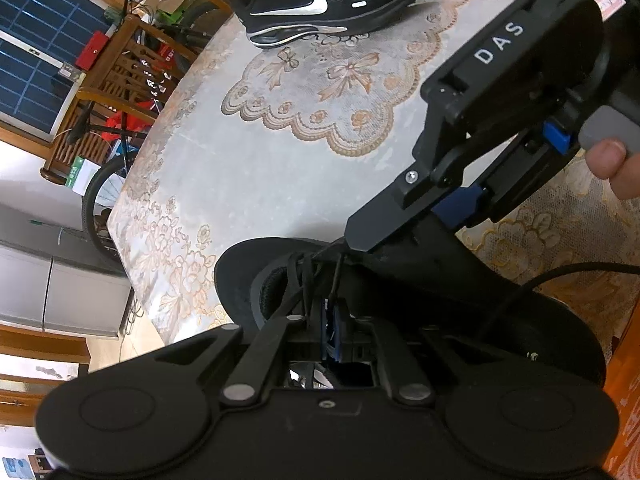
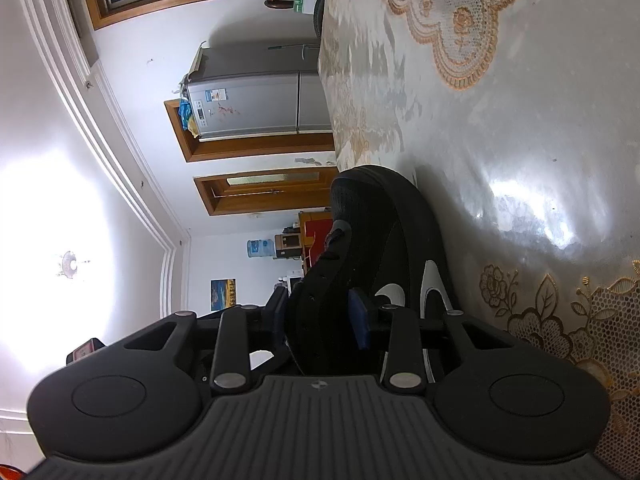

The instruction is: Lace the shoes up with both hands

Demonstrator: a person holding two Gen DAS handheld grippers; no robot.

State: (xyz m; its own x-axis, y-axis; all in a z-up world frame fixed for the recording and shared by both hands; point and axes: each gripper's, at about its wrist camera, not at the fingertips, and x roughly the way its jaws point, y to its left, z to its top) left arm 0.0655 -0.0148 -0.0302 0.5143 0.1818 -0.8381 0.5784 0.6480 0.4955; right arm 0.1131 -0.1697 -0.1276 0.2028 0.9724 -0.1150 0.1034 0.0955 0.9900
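**Lace pinched on the near shoe, upper braced**

- Near shoe [image 1: 236, 276]: black, white swoosh, lying on the bench [image 1: 248, 168] right under both tools, close to its edge. Second shoe [image 1: 332, 0] of the pair stands well apart at the far side.
- Lace [image 1: 298, 284]: thin black strands run from the shoe's opening straight into my left gripper [image 1: 332, 332]. Fingers there are narrow, blue pads nearly together, closed on the lace as far as I can judge.
- Right gripper [image 2: 318, 312]: fingers straddle the shoe's upper, one blue pad against the outer side and the other finger on the inner side. Reads as a bracing hold on the upper. My thumb [image 1: 608, 158] rests at the trigger.
- Step in hand, by my reckoning: working a lace strand at the eyelets while the shoe is held steady. Which eyelet row, and how many rows are threaded, is hidden by the tools.
- Next move calls for steady tension on the strand, a firm hold on the upper, and a clear sight of the eyelet; the strands are thin and dark against a dark shoe, so slipping or a missed hole is the risk.
- Bench surface: glossy clear cover over a pale cloth with gold lace-and-flower medallions; glare patches.
- Room: wooden chair [image 1: 120, 68] and bicycle [image 1: 104, 184] beyond the edge, grey fridge [image 2: 256, 108], wooden door frames, barred window, water dispenser.
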